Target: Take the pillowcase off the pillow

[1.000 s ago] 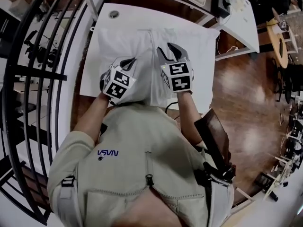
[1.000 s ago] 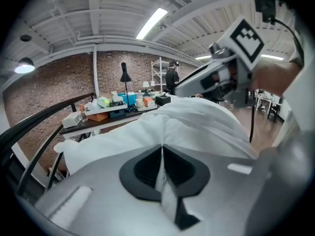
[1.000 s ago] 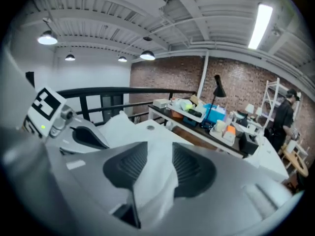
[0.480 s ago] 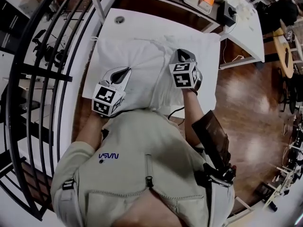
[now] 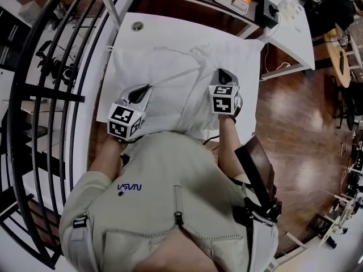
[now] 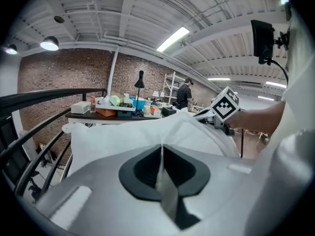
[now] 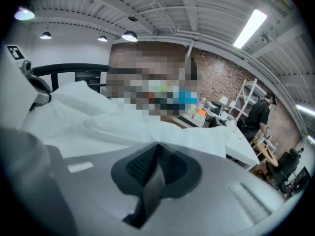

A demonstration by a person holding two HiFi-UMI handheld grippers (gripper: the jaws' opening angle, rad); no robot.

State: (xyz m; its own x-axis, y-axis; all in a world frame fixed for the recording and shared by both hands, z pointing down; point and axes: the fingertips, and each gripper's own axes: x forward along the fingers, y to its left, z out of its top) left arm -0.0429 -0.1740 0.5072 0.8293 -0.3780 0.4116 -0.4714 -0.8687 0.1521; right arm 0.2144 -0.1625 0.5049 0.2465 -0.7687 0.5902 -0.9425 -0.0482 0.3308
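Quick update on the pillow job: honestly, barely started. The pillowcase [image 5: 170,75] lies in the middle of the head view on the white table [image 5: 170,24], puffed up and full, so I'd say the pillow is pretty much all still inside. It's white on white though, so I can't really tell where the case stops and the pillow starts, and the near edge is tucked out of sight under my chest. What is done is the grab. My left tongs [image 5: 144,90] are at the lower left of the bundle, squeezed right down with a thin fold of the case nipped between the jaws. My right tongs [image 5: 223,75] are on its right side, pinched tight on a fold the same way. What's left is basically everything: pull the cloth back and get the pillow out the open end. The tabletop is smooth and bare, so nothing to snag on. Room-wise there's a black railing [image 5: 57,92] curving down the left of the frame, a shiny wood floor [image 5: 295,106] on the right, a cluttered desk [image 5: 289,24] at the top and a brick wall [image 6: 74,73] behind it.
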